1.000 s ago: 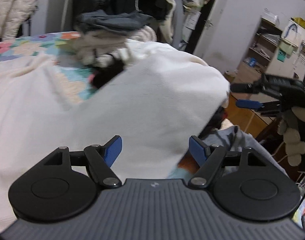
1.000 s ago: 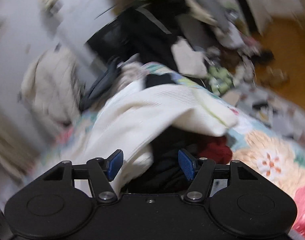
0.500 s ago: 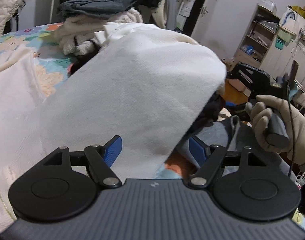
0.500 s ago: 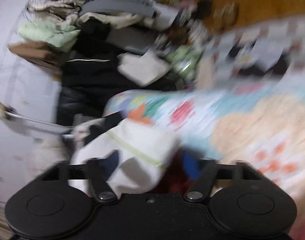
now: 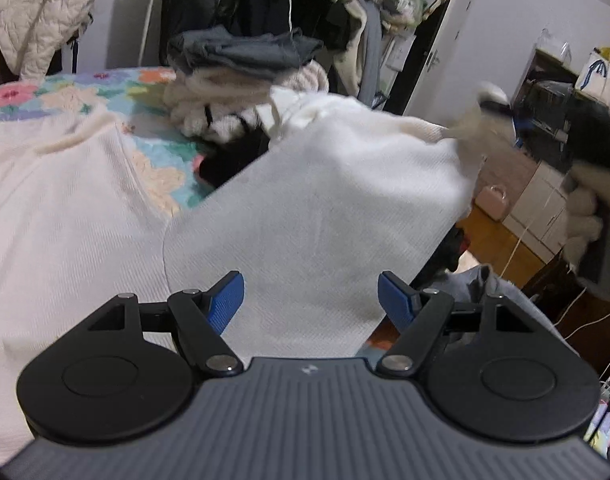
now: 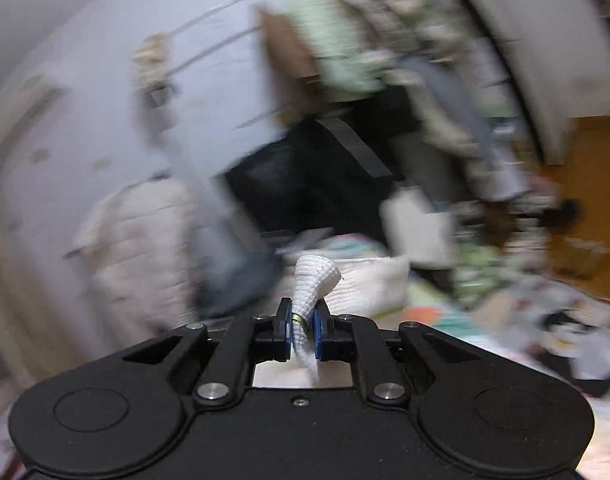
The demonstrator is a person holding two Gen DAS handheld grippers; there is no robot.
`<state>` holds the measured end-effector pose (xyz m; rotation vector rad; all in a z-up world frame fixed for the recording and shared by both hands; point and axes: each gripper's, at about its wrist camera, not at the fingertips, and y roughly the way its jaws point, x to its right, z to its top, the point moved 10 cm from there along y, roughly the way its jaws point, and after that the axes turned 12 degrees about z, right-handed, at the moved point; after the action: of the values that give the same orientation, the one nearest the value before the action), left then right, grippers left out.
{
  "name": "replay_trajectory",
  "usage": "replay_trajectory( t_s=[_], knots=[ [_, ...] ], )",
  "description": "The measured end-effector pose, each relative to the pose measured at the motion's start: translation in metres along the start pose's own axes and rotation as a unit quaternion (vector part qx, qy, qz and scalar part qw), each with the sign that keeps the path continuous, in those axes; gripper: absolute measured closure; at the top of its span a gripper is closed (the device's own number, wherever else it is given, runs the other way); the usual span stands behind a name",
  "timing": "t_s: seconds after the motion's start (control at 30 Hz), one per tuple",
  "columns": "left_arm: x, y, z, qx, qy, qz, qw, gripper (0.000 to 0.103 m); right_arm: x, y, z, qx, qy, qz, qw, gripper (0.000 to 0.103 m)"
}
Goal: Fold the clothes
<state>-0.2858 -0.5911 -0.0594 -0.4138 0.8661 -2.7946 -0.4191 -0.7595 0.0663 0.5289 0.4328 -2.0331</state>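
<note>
**Right tool clamped on white garment, left tool open**

Right tool [image 6: 303, 330]: jaws closed tight on a bunched edge of the white garment [image 5: 325, 208]; view heavily blurred. Left tool [image 5: 310, 296]: jaws wide apart, holding nothing, hovering over the cloth. Garment lies across the bed [image 5: 153, 152], one end lifted toward the right. Pile of clothes [image 5: 245, 80] behind it on the flowered bedspread.

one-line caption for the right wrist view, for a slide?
Right gripper shut on a bunched fold of white knit garment; the room behind is motion-blurred.
</note>
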Motion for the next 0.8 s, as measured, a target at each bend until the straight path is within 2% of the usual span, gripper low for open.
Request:
replay_trajectory(
  t_s=[0.13,0.2,0.27,0.37,0.53,0.6,0.63,0.67,0.7,0.77,0.8],
  knots=[
    [0.002,-0.015,0.014,0.031,-0.016,-0.013,0.9993,0.029,-0.082,0.035,-0.013,-0.058,-0.017,0.101,0.993,0.091],
    [0.004,-0.022,0.024,0.049,-0.027,-0.021,0.9982,0.029,-0.112,0.050,-0.023,-0.079,-0.010,0.141,0.987,0.091],
    [0.006,-0.031,0.037,0.071,-0.039,-0.029,0.9963,0.024,-0.133,0.062,-0.030,-0.095,-0.004,0.167,0.981,0.091],
    [0.009,-0.037,0.055,0.092,-0.052,-0.027,0.9940,0.020,-0.154,0.076,-0.039,-0.117,0.010,0.197,0.973,0.091],
    [0.009,-0.039,0.080,0.115,-0.064,-0.014,0.9912,0.019,-0.177,0.082,-0.052,-0.153,0.023,0.224,0.962,0.092],
    [0.005,-0.038,0.082,0.113,-0.075,-0.024,0.9905,0.022,-0.180,0.079,-0.060,-0.166,0.018,0.227,0.959,0.092],
    [0.002,-0.038,0.082,0.109,-0.081,-0.027,0.9904,0.030,-0.182,0.077,-0.063,-0.172,0.015,0.229,0.958,0.092],
    [-0.002,-0.037,0.081,0.104,-0.086,-0.024,0.9905,0.049,-0.182,0.077,-0.068,-0.179,0.016,0.229,0.957,0.092],
    [-0.006,-0.037,0.080,0.098,-0.087,-0.020,0.9912,0.058,-0.182,0.078,-0.072,-0.185,0.017,0.228,0.956,0.092],
    [-0.014,-0.038,0.076,0.088,-0.074,-0.003,0.9933,0.087,-0.182,0.081,-0.082,-0.198,0.023,0.230,0.953,0.092],
    [-0.018,-0.039,0.074,0.085,-0.068,0.006,0.9941,0.090,-0.183,0.083,-0.088,-0.204,0.028,0.232,0.951,0.092]
  ],
)
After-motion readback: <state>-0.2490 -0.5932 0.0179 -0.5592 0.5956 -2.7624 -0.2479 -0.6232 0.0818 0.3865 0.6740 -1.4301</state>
